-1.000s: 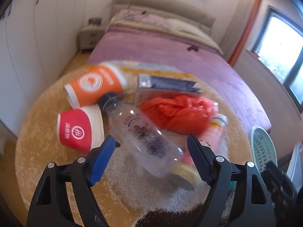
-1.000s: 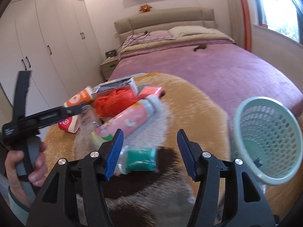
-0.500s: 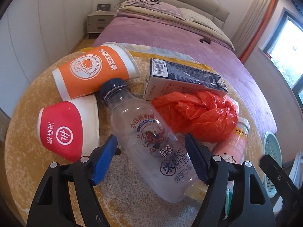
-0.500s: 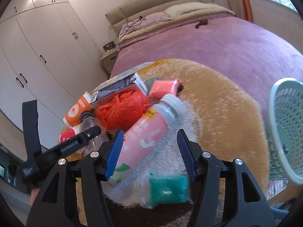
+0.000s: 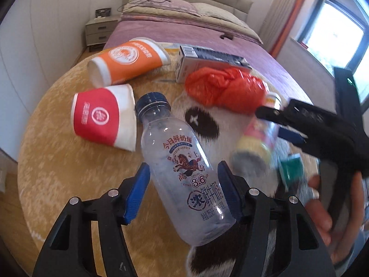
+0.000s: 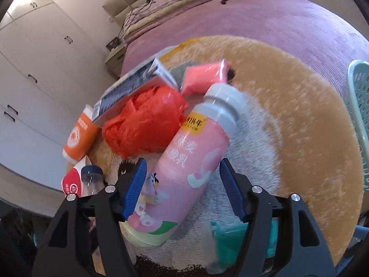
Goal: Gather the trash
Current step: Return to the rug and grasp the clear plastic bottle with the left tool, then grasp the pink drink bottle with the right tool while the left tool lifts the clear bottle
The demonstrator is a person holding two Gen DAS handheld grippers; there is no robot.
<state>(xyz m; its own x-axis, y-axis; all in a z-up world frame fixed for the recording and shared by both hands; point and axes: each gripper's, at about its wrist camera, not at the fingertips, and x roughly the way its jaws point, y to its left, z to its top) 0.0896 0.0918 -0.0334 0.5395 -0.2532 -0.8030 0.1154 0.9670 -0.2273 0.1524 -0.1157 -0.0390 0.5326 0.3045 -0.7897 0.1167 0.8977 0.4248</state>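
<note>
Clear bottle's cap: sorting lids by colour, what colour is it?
Dark blue cap, clearest in the left wrist view.

At your three o'clock the green basket (image 6: 359, 124) is cut off by the frame edge. The teal packet (image 6: 233, 237) lies blurred behind your right tongs (image 6: 183, 189).

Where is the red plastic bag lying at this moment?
The red plastic bag lies on the round rug, left of the pink bottle in the right wrist view, against the dark carton.

a purple-covered bed (image 5: 184, 32), white wardrobes (image 6: 34, 69), a bright window (image 5: 334, 32).
</note>
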